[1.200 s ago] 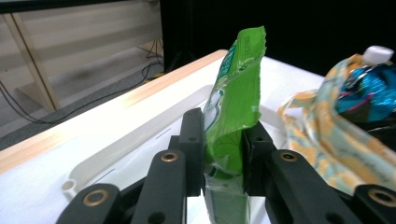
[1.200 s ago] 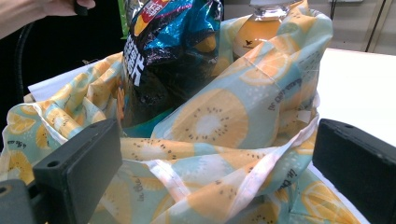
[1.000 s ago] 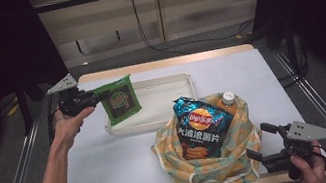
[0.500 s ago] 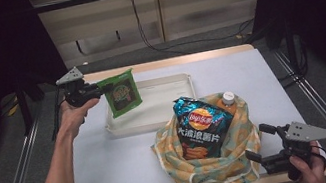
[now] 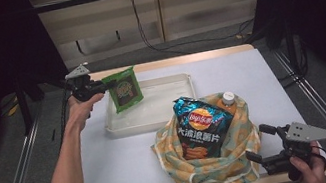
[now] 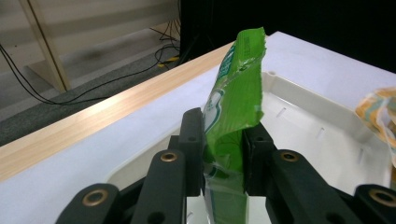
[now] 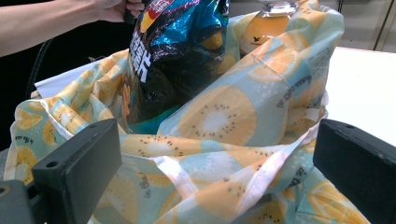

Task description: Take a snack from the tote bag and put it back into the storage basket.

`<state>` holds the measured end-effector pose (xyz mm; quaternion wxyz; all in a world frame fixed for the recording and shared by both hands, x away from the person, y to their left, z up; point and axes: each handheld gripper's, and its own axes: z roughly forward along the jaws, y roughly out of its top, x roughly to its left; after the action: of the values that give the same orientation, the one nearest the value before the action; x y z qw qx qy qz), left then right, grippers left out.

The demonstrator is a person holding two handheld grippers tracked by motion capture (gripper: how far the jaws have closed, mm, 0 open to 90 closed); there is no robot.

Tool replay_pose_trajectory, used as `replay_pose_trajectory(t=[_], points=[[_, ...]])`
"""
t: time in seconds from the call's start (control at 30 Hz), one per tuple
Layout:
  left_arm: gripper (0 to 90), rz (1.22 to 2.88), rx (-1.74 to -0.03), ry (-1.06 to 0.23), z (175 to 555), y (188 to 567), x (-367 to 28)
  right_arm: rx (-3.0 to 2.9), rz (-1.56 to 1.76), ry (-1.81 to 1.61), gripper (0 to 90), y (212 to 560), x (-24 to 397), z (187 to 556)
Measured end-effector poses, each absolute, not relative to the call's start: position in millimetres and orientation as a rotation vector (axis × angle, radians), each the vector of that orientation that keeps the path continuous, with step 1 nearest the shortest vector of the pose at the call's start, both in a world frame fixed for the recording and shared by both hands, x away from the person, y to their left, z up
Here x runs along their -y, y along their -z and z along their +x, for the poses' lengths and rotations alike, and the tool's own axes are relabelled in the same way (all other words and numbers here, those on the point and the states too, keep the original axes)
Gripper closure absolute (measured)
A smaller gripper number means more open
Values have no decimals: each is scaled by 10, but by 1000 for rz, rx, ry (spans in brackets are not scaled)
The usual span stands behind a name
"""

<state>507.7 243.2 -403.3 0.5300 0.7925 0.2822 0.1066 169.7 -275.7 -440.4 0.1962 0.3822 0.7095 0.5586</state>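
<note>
1. Jaws of the left gripper (image 6: 223, 154) clamp the lower part of the green snack packet (image 6: 236, 98) — we see it pinched between both pads, standing upright.
2. We see the packet held over the near-left corner of the white tray (image 5: 182, 113).
3. The right gripper (image 5: 262, 147) stands with jaws apart — just beside the patterned cloth bag (image 5: 225, 169), gripping nothing.

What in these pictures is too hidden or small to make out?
- Green packet, high view: print too small to read.
- Orange bottle, high view: body hidden by the fruit-print bag.
- Blue chip bag, right gripper view: top cut off by the edge.
</note>
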Motion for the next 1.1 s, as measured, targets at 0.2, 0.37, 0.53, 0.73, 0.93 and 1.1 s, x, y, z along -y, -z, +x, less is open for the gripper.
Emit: replay_pose_trajectory(t=[0.2, 0.37, 0.53, 0.73, 0.93, 1.1], points=[[741, 1894, -672, -255, 5121, 4079, -2398, -1986, 1072, -1566, 5, 4408, 2753, 1708], [735, 1914, -721, -260, 5174, 4187, -2392, -1990, 1076, -1562, 5, 4408, 2746, 1706], [732, 1916, -725, -281, 5206, 4223, -2384, -1976, 1091, -1564, 5, 4410, 2770, 1708], [701, 1932, -738, -289, 5254, 4301, -2368, -1993, 1072, -1561, 5, 4409, 2758, 1707], [663, 1944, -763, -314, 5311, 4344, -2360, -1991, 1078, -1559, 5, 4410, 2761, 1706], [606, 1944, -770, -318, 5341, 4327, -2328, -1992, 1076, -1559, 5, 4411, 2762, 1706]])
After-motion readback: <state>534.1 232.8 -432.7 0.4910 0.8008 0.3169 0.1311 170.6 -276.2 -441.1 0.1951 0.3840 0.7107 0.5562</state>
